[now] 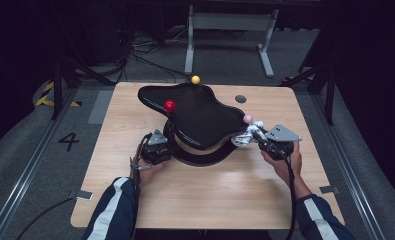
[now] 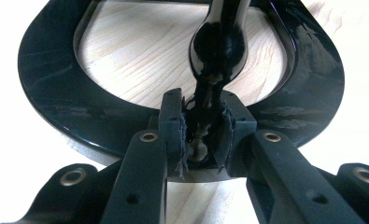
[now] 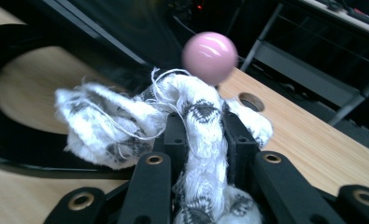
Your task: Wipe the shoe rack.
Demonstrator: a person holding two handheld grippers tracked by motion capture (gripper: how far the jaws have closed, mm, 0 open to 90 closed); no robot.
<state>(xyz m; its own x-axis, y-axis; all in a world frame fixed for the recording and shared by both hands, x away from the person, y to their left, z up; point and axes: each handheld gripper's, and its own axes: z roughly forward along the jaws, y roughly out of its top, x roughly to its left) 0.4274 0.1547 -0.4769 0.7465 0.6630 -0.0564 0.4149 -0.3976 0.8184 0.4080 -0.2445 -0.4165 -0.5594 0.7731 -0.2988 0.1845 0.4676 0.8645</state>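
A black curvy panel (image 1: 195, 115) stands over a black ring (image 1: 205, 157) on the wooden table (image 1: 195, 200). A red ball (image 1: 169, 105), a yellow ball (image 1: 195, 79) and a pink ball (image 1: 248, 119) top its posts. My left gripper (image 1: 166, 145) is at the ring's left. In the left gripper view the left gripper (image 2: 203, 126) is shut on a glossy black stem (image 2: 215, 51) rising from the ring (image 2: 46, 79). My right gripper (image 1: 252, 136) is shut on a frayed white cloth (image 3: 112, 126), just below the pink ball (image 3: 209, 57); the cloth (image 1: 242, 137) touches the panel's right edge.
A round hole (image 1: 240, 98) sits in the table's far right part. Beyond the table a white desk frame (image 1: 230, 30) and cables (image 1: 135, 55) lie on the grey floor. Bare tabletop stretches along the near edge.
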